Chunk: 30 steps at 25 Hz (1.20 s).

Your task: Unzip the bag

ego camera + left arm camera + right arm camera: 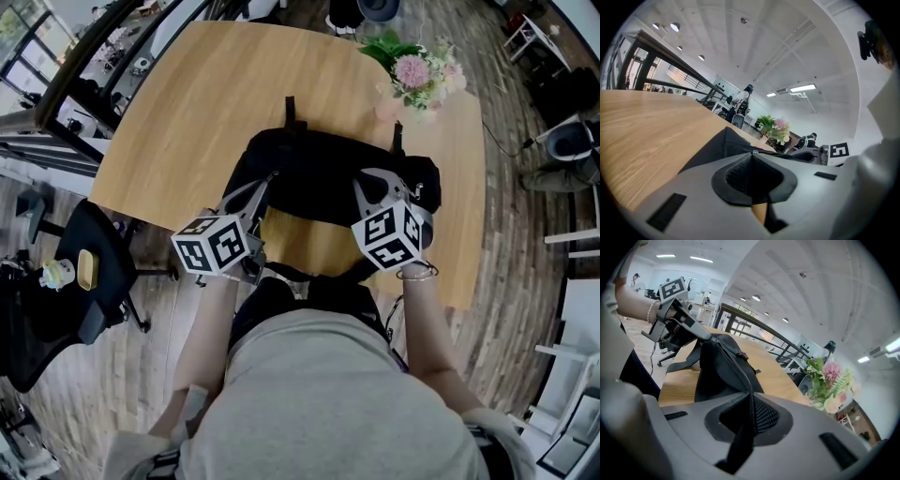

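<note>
Right now the black bag (319,183) lies on the wooden table (187,112), near the person's edge. The right gripper (751,401) clamps the bag's zipper seam (739,367) at its right end. The left gripper (752,157) has its jaws pressed together at the left end, with a small metal bit (753,151) at the tips, maybe the zip tab.

Matt black woven-cloth bag (328,178) w/ fine-toothed zip (743,372), dull finish. Table (187,112): light wood, smooth, slight sheen. Left gripper (752,158) & right gripper (751,401): grey matt plastic; pads (768,417) black, rough-textured. Floor (525,272): wood planks, matt.
</note>
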Available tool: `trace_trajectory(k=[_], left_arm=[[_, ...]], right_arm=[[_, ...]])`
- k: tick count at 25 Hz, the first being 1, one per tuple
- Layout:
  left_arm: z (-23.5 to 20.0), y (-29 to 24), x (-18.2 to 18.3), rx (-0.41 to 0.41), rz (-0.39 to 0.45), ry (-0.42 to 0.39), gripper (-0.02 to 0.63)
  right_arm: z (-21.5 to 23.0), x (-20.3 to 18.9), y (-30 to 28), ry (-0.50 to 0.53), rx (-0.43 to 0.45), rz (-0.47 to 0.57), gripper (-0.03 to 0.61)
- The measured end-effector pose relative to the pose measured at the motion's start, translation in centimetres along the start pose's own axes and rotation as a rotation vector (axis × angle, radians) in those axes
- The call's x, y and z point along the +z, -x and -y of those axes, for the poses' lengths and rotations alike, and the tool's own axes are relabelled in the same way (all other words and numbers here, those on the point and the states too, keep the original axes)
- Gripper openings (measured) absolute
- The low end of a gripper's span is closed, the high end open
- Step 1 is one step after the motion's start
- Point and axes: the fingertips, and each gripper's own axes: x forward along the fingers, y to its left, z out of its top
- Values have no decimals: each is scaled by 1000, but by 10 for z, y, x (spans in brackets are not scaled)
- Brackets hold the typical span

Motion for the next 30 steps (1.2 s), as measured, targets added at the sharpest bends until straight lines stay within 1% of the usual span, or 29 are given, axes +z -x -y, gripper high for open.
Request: trace_trajectory(k=[5, 8, 16, 20, 24, 26, 30], left_arm=[[-11, 6, 4, 28, -3, -27, 21], [-16, 9, 8, 43, 16, -22, 21], [-16, 7, 6, 43, 9, -42, 21], [-17, 7, 3, 43, -3, -66, 21], [-19, 5, -1, 62, -25, -87, 23], [-18, 6, -2, 76, -39, -109, 23], [-15, 13, 1, 97, -40, -148, 34]], right_arm=[[-2, -1, -1, 8, -1, -3, 28], [0, -4, -1, -4, -4, -7, 29], [4, -5, -3, -12, -36, -7, 39], [4, -5, -5, 8, -61, -23, 52], [4, -4, -4, -23, -56, -24, 78], [3, -2, -1, -51, -52, -18, 118], [-1, 5, 9, -102, -31, 17, 172]])
